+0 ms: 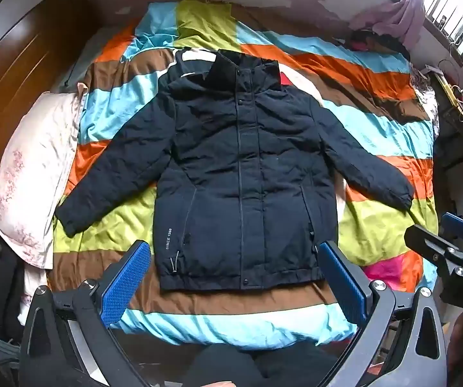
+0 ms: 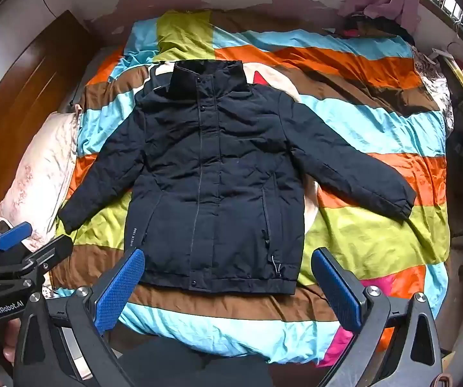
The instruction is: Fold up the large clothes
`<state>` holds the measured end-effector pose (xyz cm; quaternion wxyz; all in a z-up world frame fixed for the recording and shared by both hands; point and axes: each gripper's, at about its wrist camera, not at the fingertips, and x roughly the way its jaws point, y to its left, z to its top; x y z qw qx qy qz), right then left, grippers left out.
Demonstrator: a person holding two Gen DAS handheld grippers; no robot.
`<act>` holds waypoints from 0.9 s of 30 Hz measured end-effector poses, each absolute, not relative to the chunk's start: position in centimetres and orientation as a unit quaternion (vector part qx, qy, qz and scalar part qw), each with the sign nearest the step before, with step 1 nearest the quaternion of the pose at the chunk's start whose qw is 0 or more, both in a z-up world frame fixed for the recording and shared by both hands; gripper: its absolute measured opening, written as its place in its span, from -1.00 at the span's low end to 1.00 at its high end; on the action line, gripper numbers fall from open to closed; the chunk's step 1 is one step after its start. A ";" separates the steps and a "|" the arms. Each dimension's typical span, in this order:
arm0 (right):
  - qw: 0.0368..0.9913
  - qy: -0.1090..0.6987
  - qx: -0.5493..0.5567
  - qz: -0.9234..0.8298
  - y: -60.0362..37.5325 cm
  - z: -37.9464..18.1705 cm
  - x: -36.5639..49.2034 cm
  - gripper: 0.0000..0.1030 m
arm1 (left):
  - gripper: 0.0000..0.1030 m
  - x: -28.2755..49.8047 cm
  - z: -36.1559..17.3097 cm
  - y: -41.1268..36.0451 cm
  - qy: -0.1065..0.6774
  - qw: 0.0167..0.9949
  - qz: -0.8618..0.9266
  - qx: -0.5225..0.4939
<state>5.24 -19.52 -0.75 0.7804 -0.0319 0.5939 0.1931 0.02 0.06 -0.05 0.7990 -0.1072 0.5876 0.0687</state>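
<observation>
In the left wrist view the left gripper (image 1: pixel 233 277) hangs with jaws wide apart and empty just short of the hem of the jacket (image 1: pixel 231 167), which lies spread flat on the bed (image 1: pixel 376 225); a thin pinch could slip off the padded cloth. In the right wrist view the right gripper (image 2: pixel 228 285) is likewise agape before the hem, and uneven pulls would likely skew the fold or drag the bedcover along.
</observation>
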 end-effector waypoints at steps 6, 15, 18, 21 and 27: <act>0.778 0.597 -0.036 0.192 -19.7 -1.1 5.2 1.00 | 0.97 0.3 0.1 0.5 0.586 0.800 0.072 -0.107; 0.778 0.596 -0.029 0.197 -19.3 -0.2 5.6 1.00 | 0.97 0.4 0.2 0.4 0.586 0.800 0.072 -0.106; 0.779 0.595 -0.028 0.197 -19.2 -0.3 5.5 1.00 | 0.97 0.4 0.2 0.5 0.585 0.801 0.073 -0.106; 0.779 0.594 -0.028 0.197 -19.0 -0.3 5.7 1.00 | 0.97 0.4 0.2 0.3 0.586 0.800 0.073 -0.106; 0.779 0.594 -0.028 0.197 -19.1 -0.2 5.7 1.00 | 0.97 0.4 0.0 0.3 0.585 0.800 0.073 -0.106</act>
